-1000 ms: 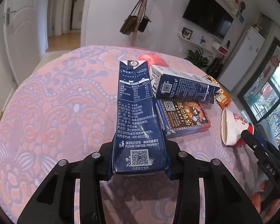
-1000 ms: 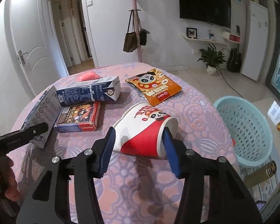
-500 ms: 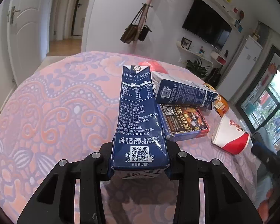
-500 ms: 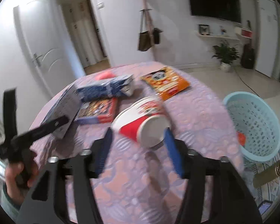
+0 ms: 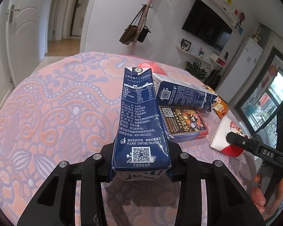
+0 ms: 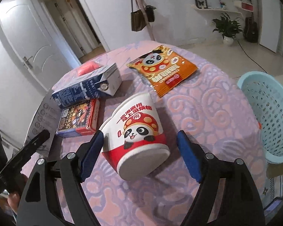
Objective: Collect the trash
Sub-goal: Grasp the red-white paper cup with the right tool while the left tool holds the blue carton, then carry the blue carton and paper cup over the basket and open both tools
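Observation:
My left gripper [image 5: 140,171] is shut on a dark blue milk carton [image 5: 139,116], held above the table and pointing away from me; in the right wrist view the same carton [image 6: 41,116] shows at the left edge. A red and white noodle cup [image 6: 137,128] with a panda print lies on its side, base towards the right wrist camera. My right gripper [image 6: 140,150] stands open around it, the right pad clear of the cup and the left pad close to its rim. The left wrist view shows the cup [image 5: 220,141] at the right.
On the pink patterned tablecloth [image 6: 207,101] lie a second blue milk carton [image 6: 88,86], a red-edged flat box [image 6: 79,116], an orange snack bag [image 6: 164,69] and a red thing [image 6: 87,68] at the back. A light blue basket [image 6: 269,113] stands on the floor, right.
The right gripper's jaws have spread wider and it has come in closer over the cup, which now lies between the pads. The left gripper keeps the carton in place.

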Demonstrator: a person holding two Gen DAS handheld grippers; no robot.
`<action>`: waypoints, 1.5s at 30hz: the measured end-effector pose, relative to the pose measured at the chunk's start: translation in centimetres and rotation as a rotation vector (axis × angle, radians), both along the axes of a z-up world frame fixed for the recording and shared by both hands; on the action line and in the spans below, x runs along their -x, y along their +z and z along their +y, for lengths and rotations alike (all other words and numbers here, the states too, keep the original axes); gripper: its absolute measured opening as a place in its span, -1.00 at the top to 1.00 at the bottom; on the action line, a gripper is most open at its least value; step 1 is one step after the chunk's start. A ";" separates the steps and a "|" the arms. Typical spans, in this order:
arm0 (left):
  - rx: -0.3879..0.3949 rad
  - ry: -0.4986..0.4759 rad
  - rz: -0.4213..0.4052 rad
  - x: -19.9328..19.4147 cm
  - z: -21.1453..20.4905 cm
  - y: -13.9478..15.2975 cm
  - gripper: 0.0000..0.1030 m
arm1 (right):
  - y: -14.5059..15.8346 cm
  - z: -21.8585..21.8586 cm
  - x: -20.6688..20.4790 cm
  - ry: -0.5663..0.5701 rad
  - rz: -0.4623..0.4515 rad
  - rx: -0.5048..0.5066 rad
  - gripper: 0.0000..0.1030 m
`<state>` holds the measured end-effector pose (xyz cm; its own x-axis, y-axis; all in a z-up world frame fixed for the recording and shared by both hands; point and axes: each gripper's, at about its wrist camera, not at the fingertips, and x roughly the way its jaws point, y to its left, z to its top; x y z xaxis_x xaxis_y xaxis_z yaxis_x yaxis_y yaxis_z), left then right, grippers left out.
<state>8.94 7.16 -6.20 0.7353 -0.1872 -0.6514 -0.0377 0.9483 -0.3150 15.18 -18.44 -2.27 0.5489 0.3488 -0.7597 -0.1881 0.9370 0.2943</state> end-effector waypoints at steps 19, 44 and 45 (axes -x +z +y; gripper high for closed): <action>0.058 -0.028 -0.126 4.7 -0.4 3.8 0.28 | 4.6 -0.9 6.3 -0.002 -0.265 -0.018 0.00; 0.031 -0.453 -0.241 -2.8 -22.6 11.5 0.28 | 7.8 -18.5 6.6 -0.504 -0.350 0.109 0.00; 0.028 -0.468 -0.230 -3.5 -23.6 11.1 0.28 | 7.3 -19.6 6.2 -0.525 -0.338 0.109 0.00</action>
